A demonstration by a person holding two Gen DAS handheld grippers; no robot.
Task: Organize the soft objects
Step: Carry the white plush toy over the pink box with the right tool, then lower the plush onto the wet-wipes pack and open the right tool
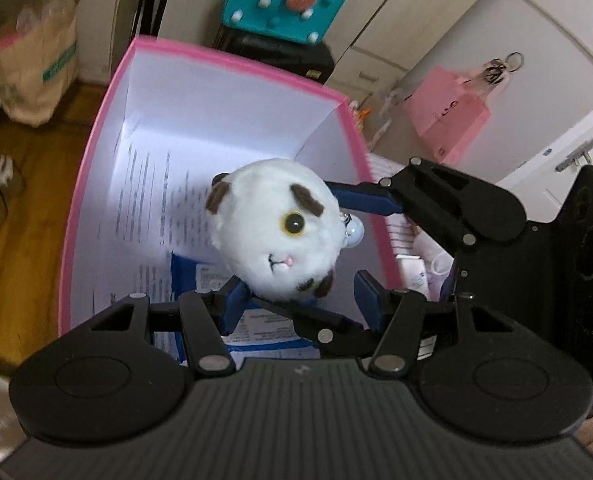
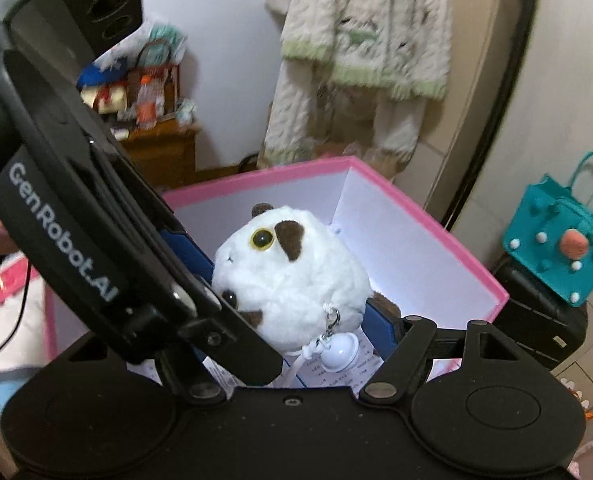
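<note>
A round white plush animal (image 1: 274, 232) with brown patches, a yellow-ringed eye and a small bell on a clip hangs over the open pink-rimmed box (image 1: 232, 60). In the left wrist view my left gripper (image 1: 300, 300) is open just below the plush, its blue pads apart and empty. The right gripper (image 1: 368, 196) reaches in from the right and its fingers clamp the plush. In the right wrist view the plush (image 2: 296, 276) sits squeezed between the right gripper's (image 2: 292, 300) blue pads, above the box (image 2: 416, 216). The left gripper's body crosses the left of that view.
Printed papers (image 1: 152, 200) line the box floor. A teal felt bag (image 1: 284, 0) sits on a black case behind the box. A pink bag (image 1: 448, 116) hangs on a cupboard door. A paper bag (image 1: 36, 60) stands on the wooden floor. Fluffy clothes (image 2: 360, 52) hang on the wall.
</note>
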